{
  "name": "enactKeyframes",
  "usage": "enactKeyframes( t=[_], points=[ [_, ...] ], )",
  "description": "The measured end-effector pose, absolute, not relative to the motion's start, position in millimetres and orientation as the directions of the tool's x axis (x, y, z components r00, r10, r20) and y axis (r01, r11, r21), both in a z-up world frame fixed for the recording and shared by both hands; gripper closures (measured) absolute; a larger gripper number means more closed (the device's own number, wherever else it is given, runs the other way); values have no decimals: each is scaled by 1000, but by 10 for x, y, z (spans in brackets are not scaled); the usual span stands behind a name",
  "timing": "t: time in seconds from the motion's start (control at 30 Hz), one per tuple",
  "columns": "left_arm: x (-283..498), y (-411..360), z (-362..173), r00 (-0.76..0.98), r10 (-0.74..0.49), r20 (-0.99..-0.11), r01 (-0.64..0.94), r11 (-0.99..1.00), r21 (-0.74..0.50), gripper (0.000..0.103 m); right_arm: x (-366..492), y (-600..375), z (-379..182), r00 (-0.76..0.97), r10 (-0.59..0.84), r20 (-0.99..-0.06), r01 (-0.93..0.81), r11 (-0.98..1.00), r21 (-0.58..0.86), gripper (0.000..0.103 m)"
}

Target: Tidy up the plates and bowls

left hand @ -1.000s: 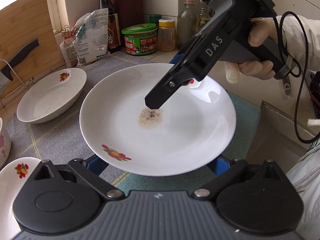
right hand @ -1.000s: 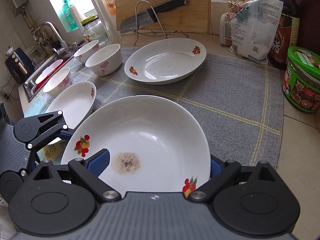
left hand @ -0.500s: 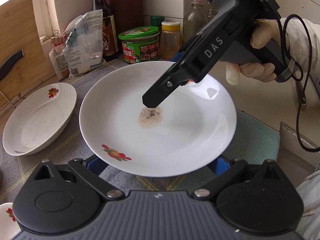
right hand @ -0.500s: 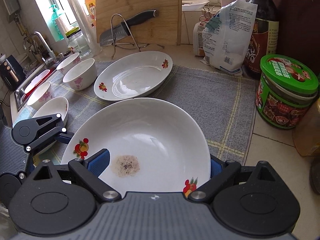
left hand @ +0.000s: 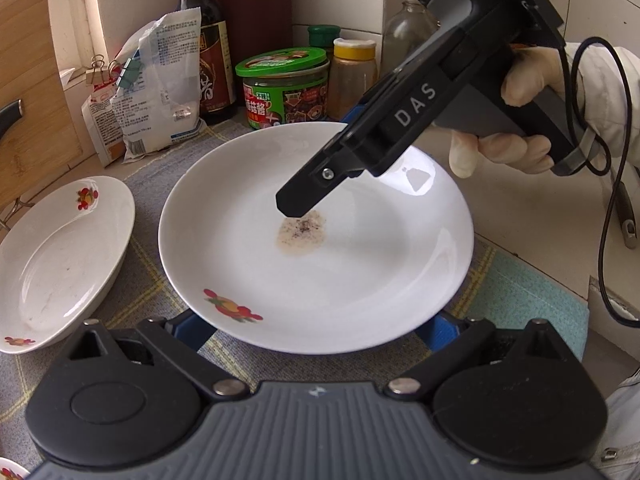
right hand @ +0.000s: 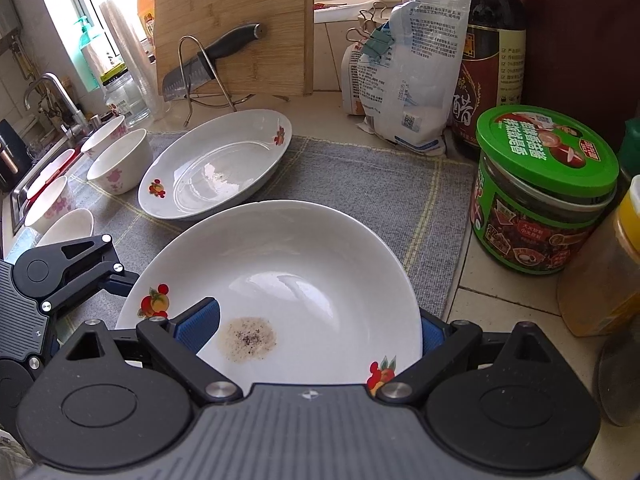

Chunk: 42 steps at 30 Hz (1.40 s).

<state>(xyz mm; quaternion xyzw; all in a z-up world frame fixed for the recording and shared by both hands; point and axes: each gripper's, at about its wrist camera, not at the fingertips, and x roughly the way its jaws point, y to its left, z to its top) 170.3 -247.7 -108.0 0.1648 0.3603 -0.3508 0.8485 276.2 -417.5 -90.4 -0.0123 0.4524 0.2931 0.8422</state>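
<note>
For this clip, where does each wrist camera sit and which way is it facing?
Left wrist: rides the left gripper, facing the back wall's green-lidded jar; the right gripper and its gloved hand show opposite.
Right wrist: rides the right gripper, facing the cutting board and sink end; the left gripper shows at left.
Shared: the stained plate, with jaws of both grippers at its rim, and the second plate beside it.

Green-lidded jar [right hand: 546, 188] and bottles [right hand: 490, 56] crowd the right; grey mat [right hand: 372, 184] ahead lies open.
</note>
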Motion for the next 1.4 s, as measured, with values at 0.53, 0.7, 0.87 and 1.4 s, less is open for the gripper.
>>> enactKeyframes(
  t=[0.53, 0.7, 0.87, 1.4],
  points=[
    [1811, -2506, -1137, 478, -478, -737, 714, 700, 9, 2, 2826, -4204, -981, 423, 459, -781, -490, 841, 229, 3],
    [1814, -2497, -1164, 477, -474, -740, 710, 704, 6, 2, 2835, -4200, -993, 423, 455, -784, -489, 842, 225, 4],
    [1792, -2487, -1161, 485, -478, -732, 707, 707, 7, 2, 2830, -4210, -994, 428, 452, -783, -486, 845, 222, 2],
    [1298, -2164, -856, 519, -463, -719, 635, 771, -39, 2, 2512, -4014, -500, 540, 430, -723, -514, 849, 122, 0]
  ],
)
